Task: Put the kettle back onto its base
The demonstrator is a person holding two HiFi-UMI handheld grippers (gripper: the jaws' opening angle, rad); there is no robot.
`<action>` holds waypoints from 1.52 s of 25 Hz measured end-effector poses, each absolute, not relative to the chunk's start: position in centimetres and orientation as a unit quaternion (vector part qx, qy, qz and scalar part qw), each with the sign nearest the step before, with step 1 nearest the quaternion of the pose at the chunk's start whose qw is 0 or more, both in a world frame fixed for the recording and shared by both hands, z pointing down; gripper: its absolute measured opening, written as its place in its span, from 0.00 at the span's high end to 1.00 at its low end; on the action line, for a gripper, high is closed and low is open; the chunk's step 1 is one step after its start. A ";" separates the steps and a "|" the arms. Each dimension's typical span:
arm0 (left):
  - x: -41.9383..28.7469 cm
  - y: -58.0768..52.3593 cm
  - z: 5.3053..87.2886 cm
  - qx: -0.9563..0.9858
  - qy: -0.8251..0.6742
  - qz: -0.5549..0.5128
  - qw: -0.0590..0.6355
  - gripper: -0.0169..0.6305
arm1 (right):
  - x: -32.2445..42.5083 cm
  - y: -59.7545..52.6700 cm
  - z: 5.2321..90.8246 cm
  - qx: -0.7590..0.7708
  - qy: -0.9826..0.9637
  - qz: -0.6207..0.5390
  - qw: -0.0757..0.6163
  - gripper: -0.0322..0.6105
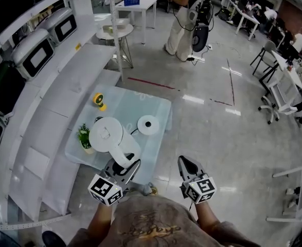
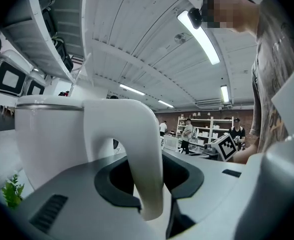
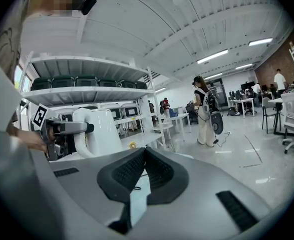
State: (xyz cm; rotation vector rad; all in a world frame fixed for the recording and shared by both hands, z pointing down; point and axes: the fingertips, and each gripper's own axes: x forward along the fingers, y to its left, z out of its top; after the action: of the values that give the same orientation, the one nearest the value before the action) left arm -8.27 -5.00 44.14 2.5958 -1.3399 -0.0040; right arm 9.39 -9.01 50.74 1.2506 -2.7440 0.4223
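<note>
My left gripper point(image 1: 126, 164) is shut on the handle of the white kettle point(image 1: 109, 135) and holds it over the near part of the glass table point(image 1: 127, 104). In the left gripper view the curved handle point(image 2: 136, 154) runs down between the jaws, with the kettle body point(image 2: 46, 134) to its left. The round white base point(image 1: 148, 124) lies on the table just right of the kettle, with its cord trailing off. My right gripper point(image 1: 184, 162) hovers off the table's near right corner, shut with nothing in it point(image 3: 144, 151). Its view shows the held kettle point(image 3: 104, 131) at left.
A small potted plant point(image 1: 84, 136) and a yellow object point(image 1: 99, 100) stand on the table's left side. White shelving point(image 1: 53, 112) with boxes runs along the left. A person point(image 1: 184, 19) stands far back by a round side table point(image 1: 114, 32).
</note>
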 end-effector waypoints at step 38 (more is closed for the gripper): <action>-5.4 -21.4 51.8 0.939 -0.332 0.040 0.084 0.76 | 11.5 -12.5 54.8 0.525 -0.828 0.186 0.064 0.95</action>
State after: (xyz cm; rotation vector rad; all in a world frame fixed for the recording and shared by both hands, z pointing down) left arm -5.36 -21.44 51.80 2.8015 -0.9895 0.1202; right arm 11.54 -12.54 54.77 1.5849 -2.5010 0.5631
